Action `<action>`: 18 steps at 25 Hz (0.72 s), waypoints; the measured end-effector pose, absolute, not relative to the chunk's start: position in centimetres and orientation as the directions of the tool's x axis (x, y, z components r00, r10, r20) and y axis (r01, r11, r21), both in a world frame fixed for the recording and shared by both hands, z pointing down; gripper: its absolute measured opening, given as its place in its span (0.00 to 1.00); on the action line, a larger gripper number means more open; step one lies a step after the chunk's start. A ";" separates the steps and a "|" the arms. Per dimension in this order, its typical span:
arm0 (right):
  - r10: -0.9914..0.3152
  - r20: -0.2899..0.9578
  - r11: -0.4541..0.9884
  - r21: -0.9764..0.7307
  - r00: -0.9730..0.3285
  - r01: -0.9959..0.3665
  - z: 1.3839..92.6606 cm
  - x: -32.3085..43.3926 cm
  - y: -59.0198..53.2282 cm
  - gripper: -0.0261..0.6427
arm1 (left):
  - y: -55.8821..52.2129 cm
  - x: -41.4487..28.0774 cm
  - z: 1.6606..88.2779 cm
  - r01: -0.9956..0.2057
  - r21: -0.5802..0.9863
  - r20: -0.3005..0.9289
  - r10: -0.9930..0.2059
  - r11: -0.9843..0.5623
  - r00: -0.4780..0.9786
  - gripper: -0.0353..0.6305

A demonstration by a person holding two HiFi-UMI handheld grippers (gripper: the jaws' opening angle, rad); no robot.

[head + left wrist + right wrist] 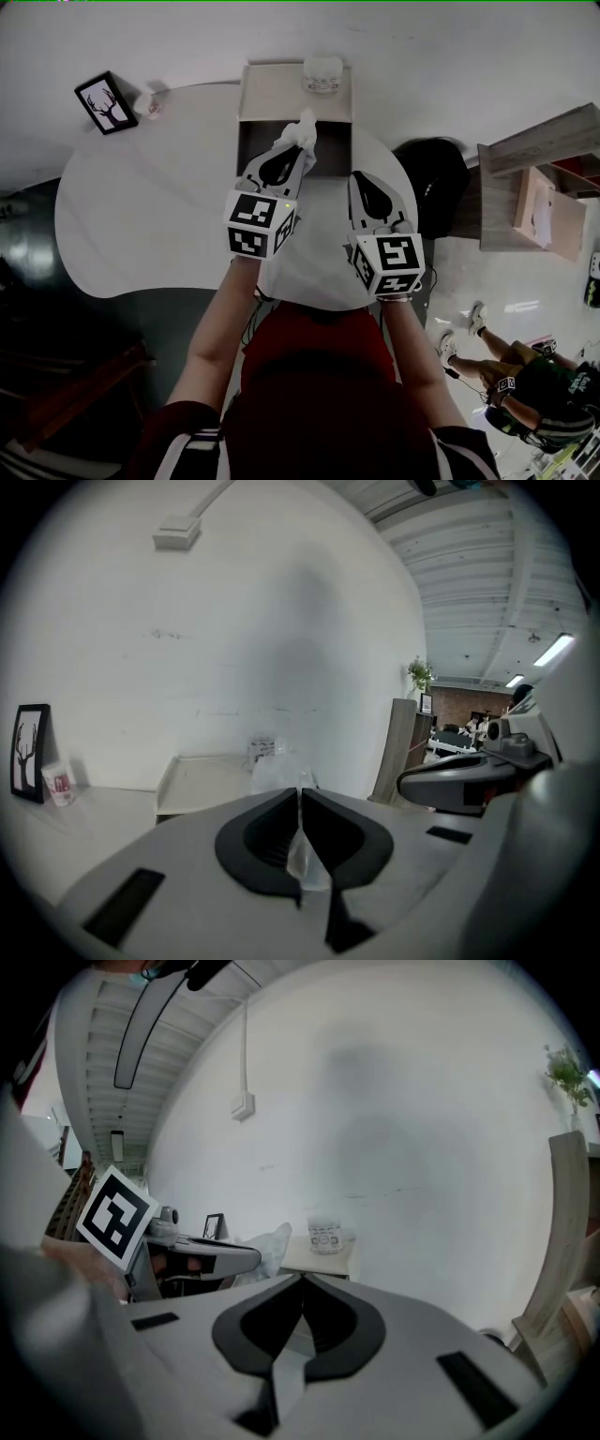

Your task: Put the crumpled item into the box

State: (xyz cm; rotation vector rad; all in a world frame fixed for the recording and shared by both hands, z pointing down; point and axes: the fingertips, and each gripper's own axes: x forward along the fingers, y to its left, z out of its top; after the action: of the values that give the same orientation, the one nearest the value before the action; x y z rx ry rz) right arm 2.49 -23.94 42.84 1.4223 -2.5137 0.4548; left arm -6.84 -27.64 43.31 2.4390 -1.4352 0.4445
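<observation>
An open cardboard box (336,141) stands at the far middle of the white round table (141,225), its lid (281,92) folded back. A crumpled, white, see-through item (304,129) hangs over the box's near left edge, and my left gripper (298,146) is shut on it. In the left gripper view the item (279,772) sticks out past the closed left gripper (300,797), with the box (202,780) just beyond. My right gripper (360,178) hovers to the right, at the box's near right corner. In its own view the right gripper (302,1281) is shut with nothing in it.
A small printed jar (322,75) stands on the box lid. A framed deer picture (105,101) and a small cup (150,106) sit at the table's far left. A black chair (436,173) and a wooden shelf (544,187) stand to the right. A person (534,384) sits at the lower right.
</observation>
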 end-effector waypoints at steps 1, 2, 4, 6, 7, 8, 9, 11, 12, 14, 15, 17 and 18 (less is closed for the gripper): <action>-0.793 0.337 0.483 -0.161 -0.507 -0.861 42.9 2.6 -24.1 0.06 | -27.9 -6.7 43.4 -0.877 0.079 0.400 -0.791 -0.473 0.463 0.11; -0.793 0.339 0.480 -0.163 -0.506 -0.862 43.0 2.7 -24.3 0.06 | -28.2 -6.6 43.5 -0.875 0.078 0.404 -0.788 -0.477 0.465 0.11; -0.793 0.344 0.475 -0.165 -0.502 -0.864 43.2 2.9 -24.5 0.06 | -28.7 -6.3 43.8 -0.870 0.077 0.414 -0.778 -0.487 0.472 0.11; -0.794 0.350 0.471 -0.164 -0.498 -0.867 43.5 3.1 -24.7 0.06 | -29.0 -6.0 44.1 -0.863 0.075 0.426 -0.766 -0.500 0.481 0.11; -0.793 0.353 0.470 -0.163 -0.496 -0.868 43.6 3.2 -24.8 0.06 | -29.2 -5.8 44.3 -0.859 0.072 0.433 -0.760 -0.507 0.485 0.11; -0.793 0.356 0.468 -0.163 -0.494 -0.869 43.8 3.3 -24.9 0.06 | -29.3 -5.7 44.6 -0.855 0.066 0.441 -0.754 -0.515 0.488 0.11; -0.793 0.359 0.466 -0.163 -0.492 -0.870 43.9 3.4 -25.0 0.06 | -29.4 -5.5 44.8 -0.851 0.058 0.450 -0.747 -0.523 0.490 0.11; -0.794 0.363 0.461 -0.166 -0.488 -0.872 44.2 3.5 -25.2 0.06 | -29.7 -5.3 45.2 -0.841 0.049 0.468 -0.732 -0.539 0.496 0.11; -0.794 0.365 0.458 -0.167 -0.486 -0.873 44.3 3.6 -25.3 0.06 | -29.8 -5.1 45.4 -0.837 0.049 0.476 -0.724 -0.545 0.500 0.11; -0.794 0.369 0.454 -0.169 -0.483 -0.875 44.5 3.8 -25.5 0.06 | -30.0 -4.9 45.8 -0.831 0.055 0.488 -0.711 -0.554 0.506 0.11; -0.793 0.371 0.453 -0.170 -0.483 -0.875 44.6 3.8 -25.6 0.06 | -30.1 -4.8 46.0 -0.828 0.060 0.494 -0.705 -0.557 0.509 0.11; -0.792 0.375 0.452 -0.172 -0.483 -0.875 44.7 3.8 -25.8 0.06 | -30.2 -4.6 46.3 -0.823 0.070 0.507 -0.690 -0.564 0.516 0.11; -0.792 0.376 0.451 -0.173 -0.482 -0.876 44.8 3.9 -25.9 0.06 | -30.3 -4.5 46.6 -0.819 0.072 0.515 -0.682 -0.569 0.519 0.11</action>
State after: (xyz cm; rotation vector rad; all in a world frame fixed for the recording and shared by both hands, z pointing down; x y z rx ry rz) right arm 3.88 -25.92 44.79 1.4439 -2.4617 0.5074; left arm -4.53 -30.28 46.56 2.4569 -1.2542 0.6341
